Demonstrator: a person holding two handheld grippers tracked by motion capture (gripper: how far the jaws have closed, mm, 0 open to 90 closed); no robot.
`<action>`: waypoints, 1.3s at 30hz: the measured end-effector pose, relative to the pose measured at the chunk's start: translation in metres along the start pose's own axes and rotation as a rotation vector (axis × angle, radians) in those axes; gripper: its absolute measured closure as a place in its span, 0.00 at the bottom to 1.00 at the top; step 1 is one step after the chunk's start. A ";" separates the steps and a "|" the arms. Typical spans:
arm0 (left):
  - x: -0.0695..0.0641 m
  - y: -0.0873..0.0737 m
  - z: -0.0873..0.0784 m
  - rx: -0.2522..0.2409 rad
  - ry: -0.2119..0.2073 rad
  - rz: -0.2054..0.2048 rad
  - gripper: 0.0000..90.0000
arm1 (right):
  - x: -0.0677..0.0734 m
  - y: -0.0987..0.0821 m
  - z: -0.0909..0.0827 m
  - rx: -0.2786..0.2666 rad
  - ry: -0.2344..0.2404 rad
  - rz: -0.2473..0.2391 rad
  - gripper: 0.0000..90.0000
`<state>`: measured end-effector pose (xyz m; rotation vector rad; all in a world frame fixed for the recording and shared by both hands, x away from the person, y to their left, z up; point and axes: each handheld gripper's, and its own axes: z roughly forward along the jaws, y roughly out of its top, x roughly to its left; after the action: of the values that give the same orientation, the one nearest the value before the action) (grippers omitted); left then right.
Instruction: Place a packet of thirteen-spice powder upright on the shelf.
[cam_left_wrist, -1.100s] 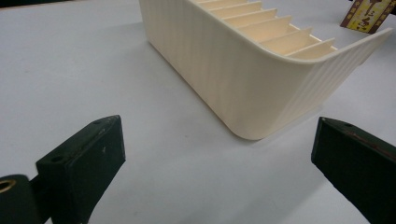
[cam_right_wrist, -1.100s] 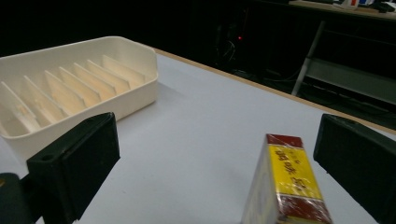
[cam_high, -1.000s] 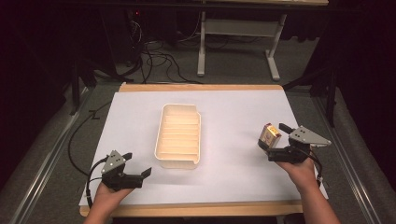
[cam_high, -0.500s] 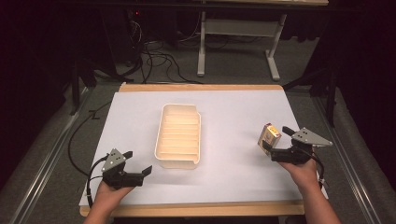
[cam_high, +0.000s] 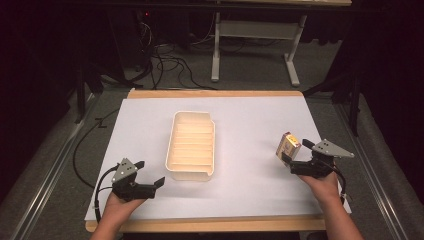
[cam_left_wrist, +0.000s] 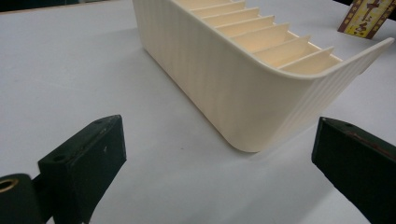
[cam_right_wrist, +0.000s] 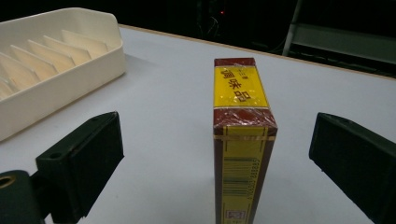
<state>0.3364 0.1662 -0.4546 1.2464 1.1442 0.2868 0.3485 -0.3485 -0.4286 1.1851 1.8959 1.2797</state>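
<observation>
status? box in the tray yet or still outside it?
Still outside. Done: nothing visibly; the slotted cream tray is empty. In hand: the right gripper has its jaws open either side of the standing red-yellow box, not clamped. Left: grasping and moving the box, probably to the tray. The left gripper is open near the tray's corner.

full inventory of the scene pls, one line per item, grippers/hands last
Divided tray: 1, cream, centre of the white sheet, slots look empty.
Box: 1, red-brown and yellow, upright on the sheet between the right gripper's open jaws, not touching either.
Sheet: 1, white, covers the tabletop.
Table: 1, wood edge showing at far and near sides.
Cables: several, black, floor beyond the table.
Frame legs: light grey, floor behind the table.
Left gripper: 1, black, open, near-left of the tray.
Right gripper: 1, black, open around the box.
Hands: 2, near edge.
</observation>
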 end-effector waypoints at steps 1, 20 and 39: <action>0.000 0.000 0.000 0.000 0.000 0.000 0.04 | -0.001 -0.001 0.001 0.000 0.001 0.001 0.04; 0.001 -0.001 0.000 0.010 -0.001 -0.001 0.04 | -0.008 -0.013 0.013 0.029 -0.038 0.050 0.18; 0.002 -0.002 -0.001 0.012 0.007 -0.003 0.04 | -0.003 -0.012 0.016 0.019 -0.063 0.030 0.53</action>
<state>0.3354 0.1674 -0.4567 1.2549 1.1549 0.2826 0.3588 -0.3462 -0.4463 1.2527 1.8556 1.2285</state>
